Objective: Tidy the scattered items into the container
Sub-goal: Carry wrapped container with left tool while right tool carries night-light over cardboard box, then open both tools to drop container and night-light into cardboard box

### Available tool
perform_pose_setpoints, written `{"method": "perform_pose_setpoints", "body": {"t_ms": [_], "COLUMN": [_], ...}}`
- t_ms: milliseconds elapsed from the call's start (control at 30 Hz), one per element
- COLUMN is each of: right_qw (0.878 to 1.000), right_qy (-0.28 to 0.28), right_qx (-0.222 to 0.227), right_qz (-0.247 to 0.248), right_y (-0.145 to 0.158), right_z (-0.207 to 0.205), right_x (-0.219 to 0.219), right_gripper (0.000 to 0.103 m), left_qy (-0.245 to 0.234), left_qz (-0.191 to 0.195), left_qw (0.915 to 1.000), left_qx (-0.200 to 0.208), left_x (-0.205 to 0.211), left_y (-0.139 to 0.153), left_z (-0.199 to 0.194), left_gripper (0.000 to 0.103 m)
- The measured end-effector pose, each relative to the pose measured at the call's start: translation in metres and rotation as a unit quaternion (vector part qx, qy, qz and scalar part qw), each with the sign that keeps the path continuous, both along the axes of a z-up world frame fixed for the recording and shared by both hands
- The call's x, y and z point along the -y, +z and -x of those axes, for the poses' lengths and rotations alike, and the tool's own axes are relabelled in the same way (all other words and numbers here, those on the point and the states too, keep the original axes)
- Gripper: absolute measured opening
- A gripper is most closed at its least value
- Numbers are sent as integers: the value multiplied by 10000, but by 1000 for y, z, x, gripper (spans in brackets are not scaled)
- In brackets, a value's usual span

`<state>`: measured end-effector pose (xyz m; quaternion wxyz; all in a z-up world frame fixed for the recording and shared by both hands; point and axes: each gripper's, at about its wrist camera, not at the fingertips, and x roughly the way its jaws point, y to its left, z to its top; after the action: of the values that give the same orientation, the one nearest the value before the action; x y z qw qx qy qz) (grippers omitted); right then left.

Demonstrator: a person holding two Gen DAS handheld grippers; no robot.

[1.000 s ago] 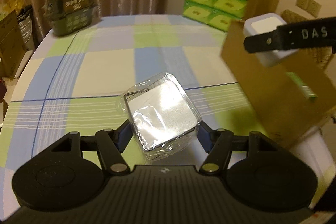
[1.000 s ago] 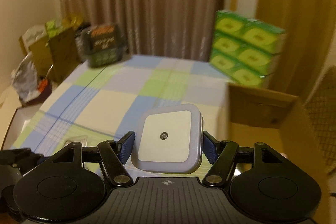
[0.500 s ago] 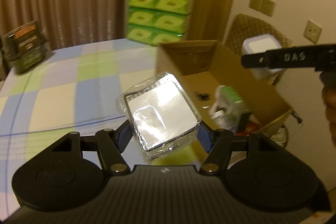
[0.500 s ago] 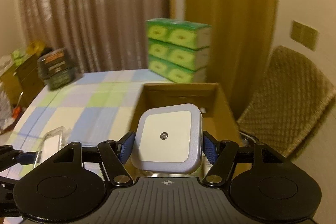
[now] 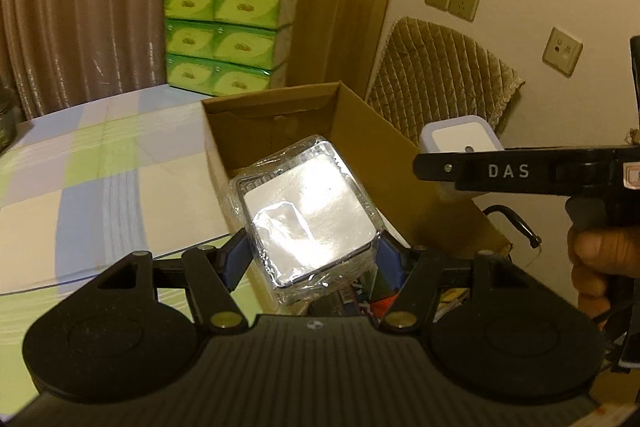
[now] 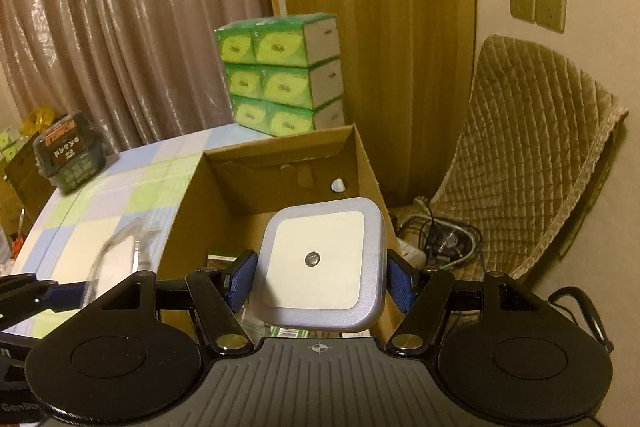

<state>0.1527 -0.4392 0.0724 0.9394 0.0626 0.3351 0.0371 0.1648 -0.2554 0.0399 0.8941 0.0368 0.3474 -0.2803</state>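
Cardboard box (image 5: pixel 372 147), the container for the tidying, had swung from the 3 o'clock edge of the left wrist view a second before to the middle of it, open mouth up, and had likewise moved from the 4 o'clock corner of the right wrist view to its centre. Both loads had therefore been carried off the checked tablecloth (image 5: pixel 100 163) to hang over the box, so I judged the transport nearly done and release the step left.

Left gripper (image 5: pixel 312 259) was clenched on a plastic-wrapped square pack (image 5: pixel 308 211), blue pads pressing its two sides; the pack sat tilted, its shiny film glaring. Right gripper (image 6: pixel 320 279) was clamped on a white square night light (image 6: pixel 320 263), its face toward the camera with a small sensor dot at centre. In the left view that gripper's finger reached in from 3 o'clock, a hand (image 5: pixel 600 267) behind it.

Plain brown and open-topped, the box stood at the table's edge, flaps folded inside its far wall, a small white object (image 6: pixel 338 185) and some coloured packaging already in it. Stacked green tissue packs (image 6: pixel 280 75) stood behind it at 12 o'clock, a quilted chair (image 6: pixel 532 155) at 2 o'clock.
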Motion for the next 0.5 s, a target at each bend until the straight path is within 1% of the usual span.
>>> {"method": "perform_pose_setpoints", "body": {"t_ms": [167,200,233,267,300,367,500], "right_qw": [10000,9999,9999,9999,9999,9999,9998], "right_qy": [-56,-67,-80,-94,-98,-89,17], "right_qx": [-50,-52,-57,-70,-84,-104,-135], "right_qz": [-62,-72,-75,-79,-82,-77,-111], "right_y": [-7,-8,-9,-10,-11,-14,-16], "right_z": [-11,-12,-15,-17,-19,-21,-25], "right_x": [8,10,11,13,14,15,10], "right_gripper": [64,64,64,64,64,64,64], "left_qy": [-89,-140,-157,-141,-110,-115,-13], "left_qz": [-16,8,24,20,-32,-113,-199], "left_qw": [9999,9999,9998,9999,9999,9999,9998], "left_qx": [-85,-101,-109,-89,-43,29,33], "left_x": [15,18,20,21,22,23,16], "left_y": [-9,-11,-12,-13,-13,-14,-15], "left_z": [-12,-14,-16,-18,-18,-19,-20], "left_gripper": [62,63,72,77,79,79,79]}}
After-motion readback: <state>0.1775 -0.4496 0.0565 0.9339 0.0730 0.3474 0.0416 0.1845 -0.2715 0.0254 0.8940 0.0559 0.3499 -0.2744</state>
